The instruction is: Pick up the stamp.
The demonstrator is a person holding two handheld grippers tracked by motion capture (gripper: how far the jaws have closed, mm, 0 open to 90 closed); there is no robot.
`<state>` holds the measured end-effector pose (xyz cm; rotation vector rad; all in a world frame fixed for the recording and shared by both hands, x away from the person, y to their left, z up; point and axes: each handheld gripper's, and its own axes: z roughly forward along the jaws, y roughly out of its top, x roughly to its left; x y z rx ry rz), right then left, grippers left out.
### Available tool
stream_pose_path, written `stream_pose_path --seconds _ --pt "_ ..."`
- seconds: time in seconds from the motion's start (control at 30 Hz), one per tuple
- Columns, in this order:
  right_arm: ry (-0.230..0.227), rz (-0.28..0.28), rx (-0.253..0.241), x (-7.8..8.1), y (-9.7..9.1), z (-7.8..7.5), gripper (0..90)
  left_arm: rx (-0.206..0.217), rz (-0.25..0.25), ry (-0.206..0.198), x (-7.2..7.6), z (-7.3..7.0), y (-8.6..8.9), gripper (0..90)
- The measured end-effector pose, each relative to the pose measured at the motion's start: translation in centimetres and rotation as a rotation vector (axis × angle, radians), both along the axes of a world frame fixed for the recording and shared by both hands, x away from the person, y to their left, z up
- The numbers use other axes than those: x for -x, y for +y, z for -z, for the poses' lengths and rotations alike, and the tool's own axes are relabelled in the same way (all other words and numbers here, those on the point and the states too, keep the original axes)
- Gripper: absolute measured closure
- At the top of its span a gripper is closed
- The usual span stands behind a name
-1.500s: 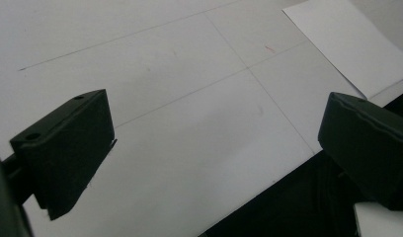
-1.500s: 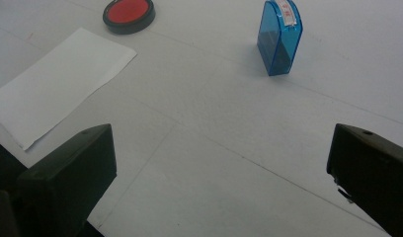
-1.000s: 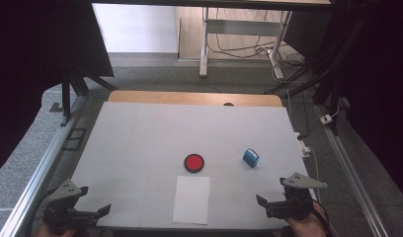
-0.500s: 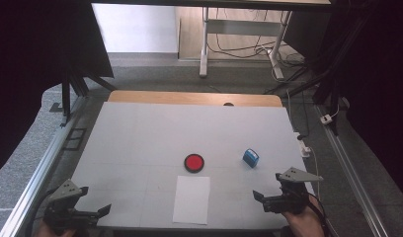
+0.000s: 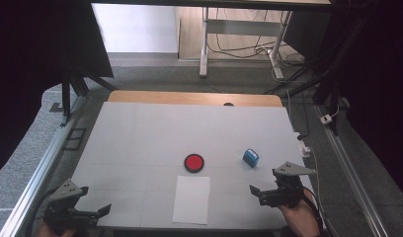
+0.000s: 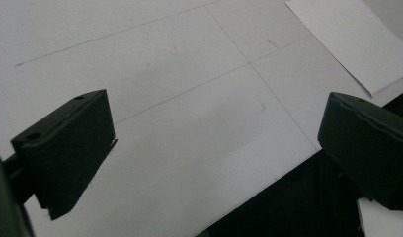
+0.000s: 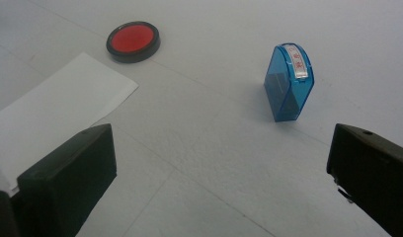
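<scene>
Lab: framed test table (image 5: 140, 128), black curtains (image 5: 36, 59).

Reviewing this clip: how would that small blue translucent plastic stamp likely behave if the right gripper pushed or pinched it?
The small blue translucent plastic stamp stands upright on a narrow base, so a push near its top would probably tip it. Its shell looks rigid and glossy, so it should hold shape but might slip between the jaws. It seems light, likely sliding easily on the smooth white table.
</scene>
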<state>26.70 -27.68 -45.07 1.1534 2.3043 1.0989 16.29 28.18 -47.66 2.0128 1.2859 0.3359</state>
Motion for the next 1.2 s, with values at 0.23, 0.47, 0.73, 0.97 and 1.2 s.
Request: stream_pose_path --seconds 0.23,0.47,0.73,0.97,1.2 --pt "0.021 0.033 0.011 -1.3 0.3 0.3 0.0 0.001 0.001 0.003 0.0 0.0 0.0 1.2" --pt "0.034 0.046 0.022 -2.6 0.6 0.7 0.0 0.006 0.001 0.004 -0.1 0.0 0.0 1.2" --pt "0.044 0.035 0.014 -3.7 0.8 0.7 0.0 0.004 0.001 0.006 -0.1 0.0 0.0 1.2" --pt "0.054 0.041 0.021 -5.1 0.9 0.8 0.0 0.004 0.002 0.006 -0.1 0.0 0.0 1.2" --pt "0.067 0.043 0.036 -6.0 1.1 1.1 0.0 0.003 0.003 0.006 -0.1 0.0 0.0 1.2"
